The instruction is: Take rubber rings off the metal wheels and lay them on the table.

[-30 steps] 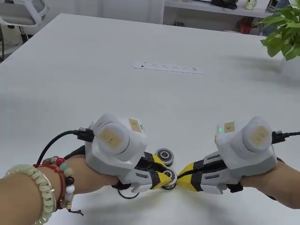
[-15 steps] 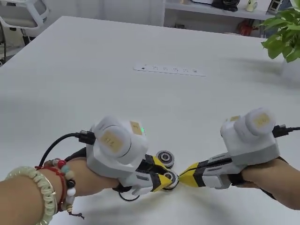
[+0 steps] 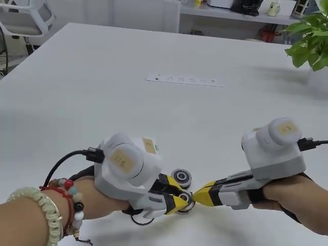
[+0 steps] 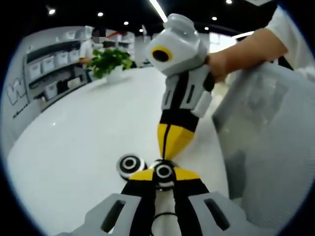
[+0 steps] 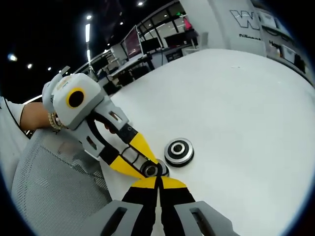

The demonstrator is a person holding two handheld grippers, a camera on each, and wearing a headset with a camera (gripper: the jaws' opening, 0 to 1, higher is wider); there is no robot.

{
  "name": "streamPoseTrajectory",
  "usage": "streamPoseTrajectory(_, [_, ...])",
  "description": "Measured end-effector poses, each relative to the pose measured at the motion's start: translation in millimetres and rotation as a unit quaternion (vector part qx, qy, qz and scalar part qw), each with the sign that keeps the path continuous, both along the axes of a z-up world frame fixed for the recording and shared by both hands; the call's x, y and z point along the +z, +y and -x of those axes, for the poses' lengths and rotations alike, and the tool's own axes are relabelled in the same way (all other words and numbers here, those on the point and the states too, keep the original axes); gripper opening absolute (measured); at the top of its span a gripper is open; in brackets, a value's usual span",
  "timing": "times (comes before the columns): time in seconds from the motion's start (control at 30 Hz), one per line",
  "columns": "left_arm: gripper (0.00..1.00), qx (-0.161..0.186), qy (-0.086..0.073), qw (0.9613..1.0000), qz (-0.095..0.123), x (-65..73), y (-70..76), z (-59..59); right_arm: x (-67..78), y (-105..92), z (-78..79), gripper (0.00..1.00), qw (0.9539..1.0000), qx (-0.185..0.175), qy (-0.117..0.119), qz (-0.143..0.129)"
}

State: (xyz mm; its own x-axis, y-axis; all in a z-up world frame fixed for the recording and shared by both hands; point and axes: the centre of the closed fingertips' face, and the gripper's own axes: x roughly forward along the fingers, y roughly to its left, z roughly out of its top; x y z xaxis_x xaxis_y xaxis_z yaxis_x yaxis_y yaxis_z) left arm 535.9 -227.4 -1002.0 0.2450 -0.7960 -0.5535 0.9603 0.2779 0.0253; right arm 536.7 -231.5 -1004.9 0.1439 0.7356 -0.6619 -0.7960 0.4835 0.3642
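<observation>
A small metal wheel [image 3: 186, 199] with a dark rubber rim sits pinched between the yellow tips of my left gripper [image 3: 179, 201], just above the white table [image 3: 154, 118]. In the left gripper view the wheel [image 4: 163, 173] is held between the shut jaws. My right gripper [image 3: 199, 197] comes in from the right with its jaws shut, tips touching the wheel's rim [image 5: 150, 169]. I cannot tell whether they pinch the rubber. A second wheel [image 3: 180, 177] lies flat just behind. A thin black loop [image 3: 137, 219] lies under the left gripper.
A white power strip [image 3: 184, 80] lies mid-table, far from the grippers. A potted plant [image 3: 310, 38] stands at the back right, and a chair [image 3: 23, 15] at the back left. A mesh chair back [image 5: 49, 187] is close behind the person.
The right gripper has rolled and its body has risen, while its tips stay at the held wheel. The left gripper keeps its hold on the wheel. The camera has shifted slightly.
</observation>
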Motion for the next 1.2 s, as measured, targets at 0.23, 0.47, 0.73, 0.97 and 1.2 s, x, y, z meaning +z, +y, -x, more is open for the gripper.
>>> streamPoseTrajectory(0.23, [0.13, 0.002, 0.001, 1.0000, 0.001, 0.0, -0.1, -0.2, 0.9, 1.7, 0.7, 0.00, 1.0000, 0.005, -0.001, -0.001])
streamPoseTrajectory(0.47, [0.13, 0.002, 0.003, 1.0000, 0.002, 0.1, -0.1, 0.2, 2.5, 5.2, 3.0, 0.00, 0.9999, 0.013, -0.002, -0.004])
streamPoseTrajectory(0.73, [0.13, 0.002, 0.005, 1.0000, 0.002, -0.1, -0.1, 0.3, 2.4, 5.3, 3.4, 0.00, 0.9998, 0.016, -0.006, -0.004])
streamPoseTrajectory(0.97, [0.13, 0.001, 0.004, 1.0000, 0.001, 0.1, 0.0, 0.7, 10.7, 13.4, 6.8, 0.00, 0.9993, 0.020, -0.001, -0.032])
streamPoseTrajectory(1.2, [0.13, 0.003, 0.005, 1.0000, 0.001, 0.3, -0.8, 0.9, 14.5, 21.9, 7.4, 0.00, 0.9990, 0.015, 0.002, -0.041])
